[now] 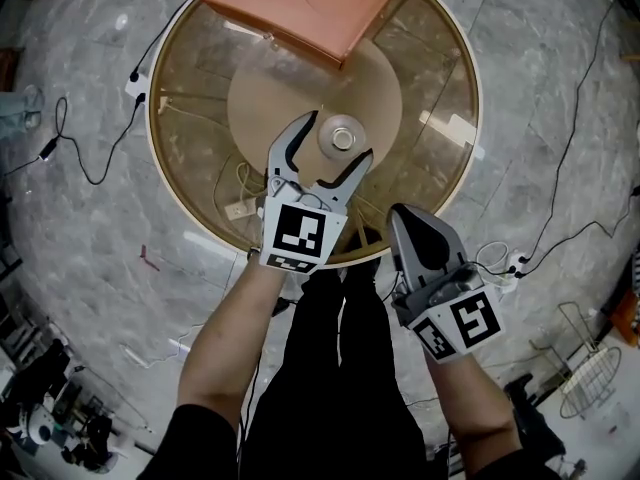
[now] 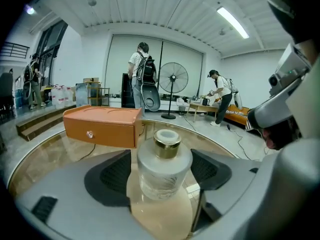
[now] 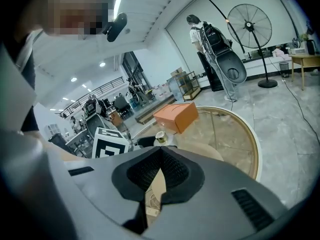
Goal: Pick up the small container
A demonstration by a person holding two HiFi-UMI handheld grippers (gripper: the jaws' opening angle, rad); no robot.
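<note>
1. The left tool (image 1: 338, 140) stands wide open. The small container (image 2: 164, 171) sits between its jaws on the tabletop (image 1: 190, 148), and the pads are not pressing on it.
2. The right tool (image 3: 159, 156) is closed on nothing.
3. The container looks like frosted glass, so probably weighty, rigid, slick and breakable. Grip the broad round body, not the gold collar.

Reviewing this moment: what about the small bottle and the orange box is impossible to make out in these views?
- Bottle contents: in the left gripper view, the frosted glass hides whether it holds liquid.
- Bottle body: in the right gripper view, only the gold cap shows, and the rest sits behind the left gripper.
- Orange box: in the head view, its far end is cut off by the top edge. Its drawer is closed, so the inside is hidden.
</note>
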